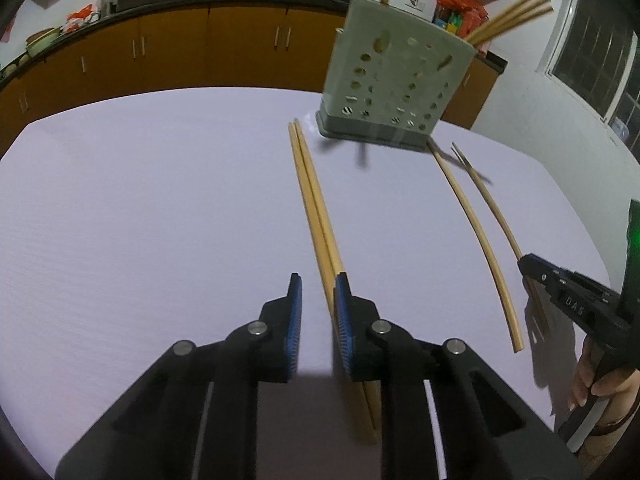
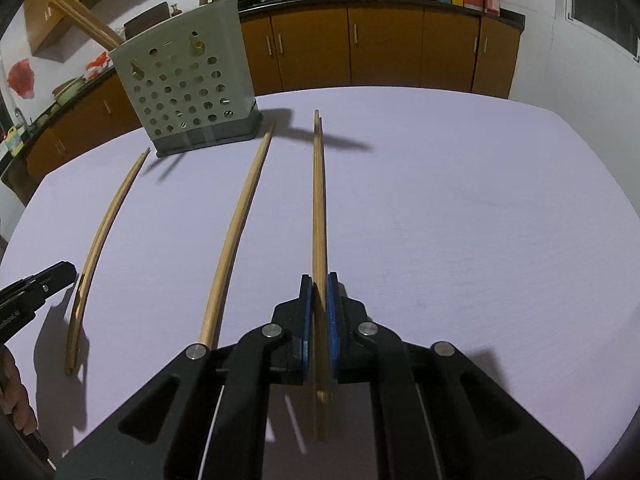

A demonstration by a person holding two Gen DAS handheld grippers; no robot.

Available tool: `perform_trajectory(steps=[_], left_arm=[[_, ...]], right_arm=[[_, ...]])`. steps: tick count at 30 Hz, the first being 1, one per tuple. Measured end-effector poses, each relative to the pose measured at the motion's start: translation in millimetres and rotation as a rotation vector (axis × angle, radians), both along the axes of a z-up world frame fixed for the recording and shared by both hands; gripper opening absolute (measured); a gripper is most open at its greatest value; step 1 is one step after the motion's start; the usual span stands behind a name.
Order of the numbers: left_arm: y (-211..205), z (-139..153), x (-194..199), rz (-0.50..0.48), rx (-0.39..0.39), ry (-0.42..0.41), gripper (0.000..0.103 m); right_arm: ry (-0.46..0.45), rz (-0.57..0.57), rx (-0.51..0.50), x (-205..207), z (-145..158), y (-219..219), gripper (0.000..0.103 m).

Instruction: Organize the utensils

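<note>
A grey perforated utensil holder (image 1: 394, 84) stands at the far side of the white table, with several chopsticks sticking out of it; it also shows in the right wrist view (image 2: 188, 84). A pair of chopsticks (image 1: 316, 216) lies on the table, running under my left gripper (image 1: 318, 284), which is open with the pair beside its right finger. A single chopstick (image 1: 476, 236) lies to the right. My right gripper (image 2: 318, 284) is shut on a chopstick (image 2: 319, 200) that points toward the holder. The single chopstick (image 2: 236, 232) and the pair (image 2: 102, 240) lie to its left.
The white table (image 1: 140, 200) ends at a rounded far edge. Behind it run brown cabinets (image 1: 168, 48) under a dark counter with woks and jars. The right gripper (image 1: 560, 284) shows at the right edge of the left wrist view.
</note>
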State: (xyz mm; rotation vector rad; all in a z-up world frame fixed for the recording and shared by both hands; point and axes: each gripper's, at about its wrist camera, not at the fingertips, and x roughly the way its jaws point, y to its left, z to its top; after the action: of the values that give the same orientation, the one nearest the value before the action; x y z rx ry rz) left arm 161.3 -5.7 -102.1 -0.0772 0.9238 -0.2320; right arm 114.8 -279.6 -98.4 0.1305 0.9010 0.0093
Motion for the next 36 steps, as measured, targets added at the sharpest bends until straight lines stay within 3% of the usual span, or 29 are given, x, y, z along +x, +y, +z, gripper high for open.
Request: perform_trajectory(steps=[7,12,14,23,36], left_arm=[[-13,-7,0,-0.008,0.091,-0.008,0.015],[-20,-6,2,-0.002,0.106,-0.017,0.015],[-20,-6,4,0.006,0.121,-0.022,0.010],[32,-3,10,0.117,0.110,-0.016,0.008],[34,0,1,0.129,0.102,-0.033,0.009]], right_arm=[[-0.005,0.003,-0.023,3,-3,4,0.008],[-0.009,0.030,-0.012,4,-3,12,0.009],[-0.017,0.039,-0.032,5,-3,16,0.009],[-0.022,-0.033,-0.032,9,-4,-5,0.008],[-0.024,0.016,-0.023,8,-6,4,0.009]])
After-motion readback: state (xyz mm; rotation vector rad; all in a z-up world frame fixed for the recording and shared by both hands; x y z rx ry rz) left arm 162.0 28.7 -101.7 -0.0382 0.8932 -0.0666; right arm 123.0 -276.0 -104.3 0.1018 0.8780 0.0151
